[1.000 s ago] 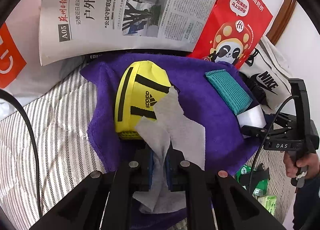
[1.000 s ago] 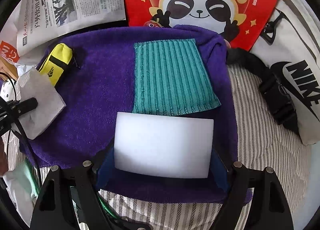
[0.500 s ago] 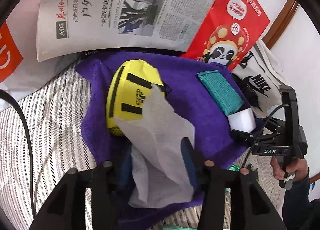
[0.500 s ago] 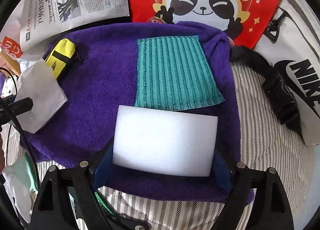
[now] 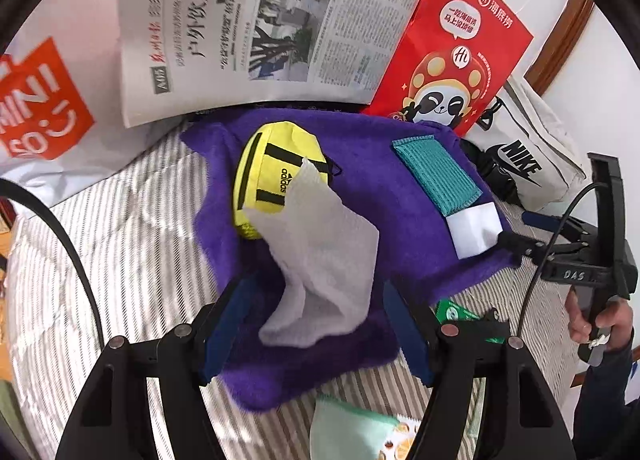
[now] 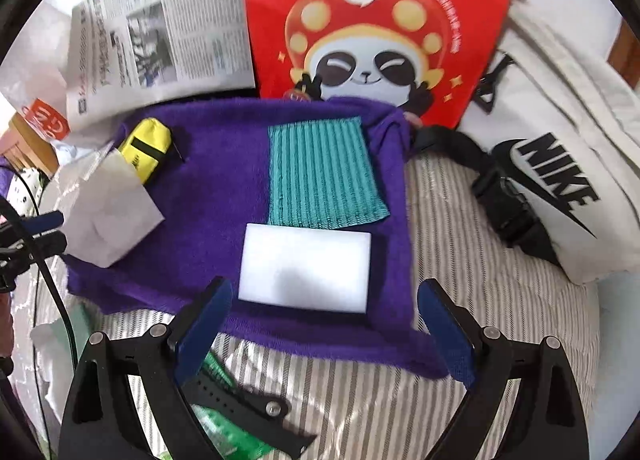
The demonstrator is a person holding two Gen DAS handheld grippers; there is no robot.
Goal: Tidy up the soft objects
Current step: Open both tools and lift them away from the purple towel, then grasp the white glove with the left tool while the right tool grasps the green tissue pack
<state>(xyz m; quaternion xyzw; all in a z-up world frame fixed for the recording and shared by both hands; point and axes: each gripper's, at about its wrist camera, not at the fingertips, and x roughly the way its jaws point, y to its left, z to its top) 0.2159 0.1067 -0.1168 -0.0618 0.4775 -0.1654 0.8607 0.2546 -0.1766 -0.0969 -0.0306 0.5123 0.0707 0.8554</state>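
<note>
Striped bedding carries a purple terry towel. Near its front edge, the right gripper stands wide open and empty, a white foam block lying just ahead, touching a teal ribbed cloth beyond. The left gripper gapes too, a crumpled white tissue loose between its fingers, leaning on a yellow zip pouch. Behind stands a red panda paper bag.
</note>
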